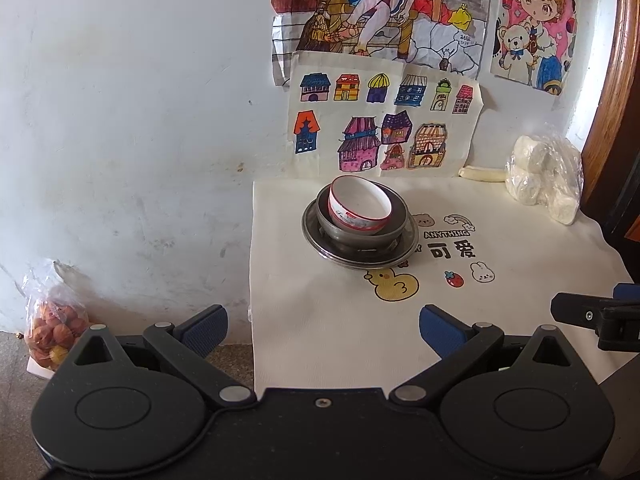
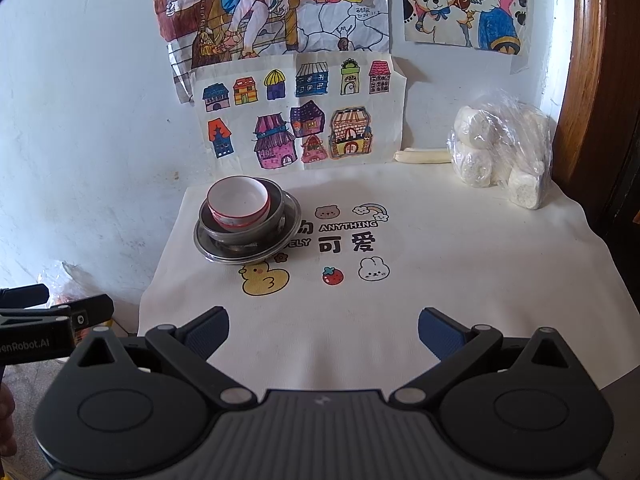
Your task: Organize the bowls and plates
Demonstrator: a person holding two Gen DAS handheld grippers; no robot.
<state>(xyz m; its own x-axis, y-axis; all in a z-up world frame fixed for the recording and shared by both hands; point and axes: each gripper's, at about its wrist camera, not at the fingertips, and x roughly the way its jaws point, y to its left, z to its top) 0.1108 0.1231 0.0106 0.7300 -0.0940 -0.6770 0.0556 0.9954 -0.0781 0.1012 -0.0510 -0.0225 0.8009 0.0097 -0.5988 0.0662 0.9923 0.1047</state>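
Note:
A white bowl with a red band point(image 1: 359, 206) point(image 2: 238, 204) sits tilted inside a grey metal bowl point(image 1: 394, 216) point(image 2: 276, 210), which rests on a metal plate point(image 1: 360, 258) point(image 2: 248, 254). The stack stands at the back left of the cloth-covered table point(image 1: 320, 340) point(image 2: 440, 280). My left gripper point(image 1: 323, 326) hovers open over the table's near left edge, well short of the stack. My right gripper point(image 2: 323, 330) hangs open above the near middle of the cloth, nothing between its fingers. Each gripper shows at the edge of the other's view.
A clear bag of white buns point(image 1: 544, 178) point(image 2: 500, 152) and a pale stick-shaped item point(image 2: 422, 156) lie at the back right by the wall. Children's drawings point(image 2: 296, 128) hang on the wall. A bag of orange fruit point(image 1: 54, 326) sits on the floor, left of the table.

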